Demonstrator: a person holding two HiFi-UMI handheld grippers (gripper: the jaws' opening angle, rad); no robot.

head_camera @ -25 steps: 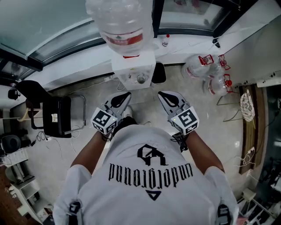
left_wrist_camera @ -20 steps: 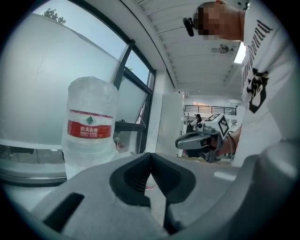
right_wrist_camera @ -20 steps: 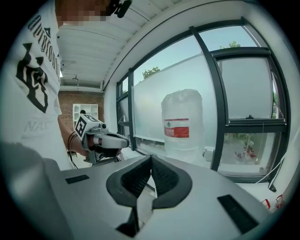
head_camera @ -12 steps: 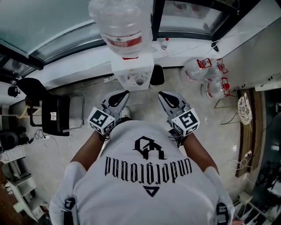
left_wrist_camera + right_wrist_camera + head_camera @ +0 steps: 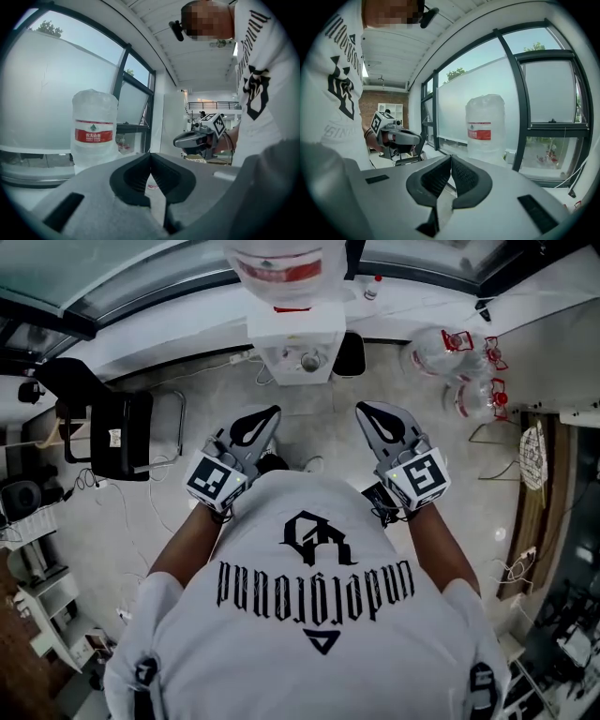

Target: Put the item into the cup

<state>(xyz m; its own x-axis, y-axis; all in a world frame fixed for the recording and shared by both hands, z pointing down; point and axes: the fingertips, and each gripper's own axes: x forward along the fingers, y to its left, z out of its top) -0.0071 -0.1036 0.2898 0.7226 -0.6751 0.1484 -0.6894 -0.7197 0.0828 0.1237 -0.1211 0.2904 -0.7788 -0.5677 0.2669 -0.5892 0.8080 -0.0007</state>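
**Approach stage, before any pick.** You hold the left tool [image 5: 262, 420] and the right tool [image 5: 375, 418] side by side in front of your chest. Each has its jaws closed tip to tip, with nothing between them. Neither the item nor the cup shows in any view, so the next move likely calls for locating both, then opening one tool. Straight ahead stands a water dispenser [image 5: 298, 357] topped by a large bottle [image 5: 93, 133]. A black chair [image 5: 112, 460] sits to the left, and spare bottles [image 5: 459, 371] lie far right on the floor [image 5: 319, 432].

Red-labelled, seemingly clear water bottle [image 5: 94, 123]
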